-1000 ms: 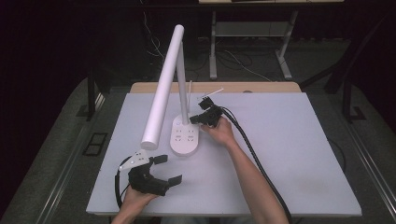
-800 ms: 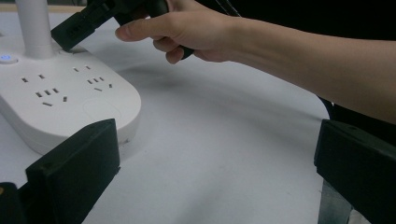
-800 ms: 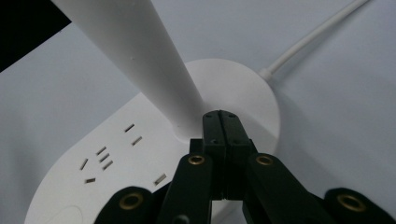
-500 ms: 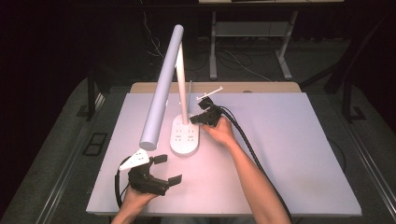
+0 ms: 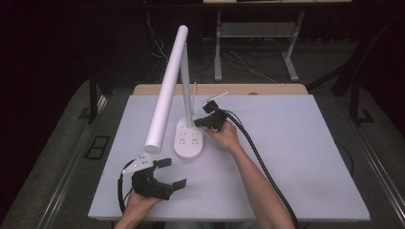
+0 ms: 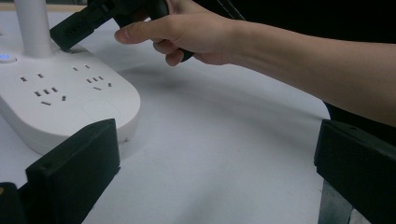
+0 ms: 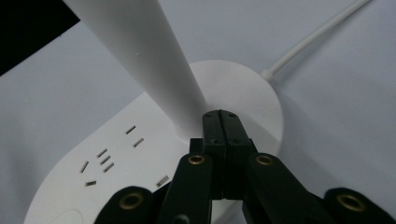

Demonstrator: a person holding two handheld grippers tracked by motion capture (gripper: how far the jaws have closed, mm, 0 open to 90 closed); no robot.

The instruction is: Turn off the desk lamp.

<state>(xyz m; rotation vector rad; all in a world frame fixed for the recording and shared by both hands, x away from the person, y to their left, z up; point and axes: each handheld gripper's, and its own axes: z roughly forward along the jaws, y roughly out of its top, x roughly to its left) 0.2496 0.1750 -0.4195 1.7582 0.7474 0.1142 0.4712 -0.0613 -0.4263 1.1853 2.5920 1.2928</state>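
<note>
White table (image 5: 296, 162), lamp base (image 5: 188, 143) on it

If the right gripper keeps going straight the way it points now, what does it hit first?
Most likely the lamp post. The right gripper, jaws shut, points at the foot of the post where it rises from the socket base. The tips look almost against it, though the exact gap is unclear.

- High view: set above the person's edge of the table (image 5: 296, 157), facing forward and down, far enough to take in the whole top.
- Left gripper view: low over the tabletop, looking across at the lamp base (image 6: 70, 98) nearby.
- Right gripper view: very close, angled down on the lamp base (image 7: 140, 154).
- All three views share that base.
</note>
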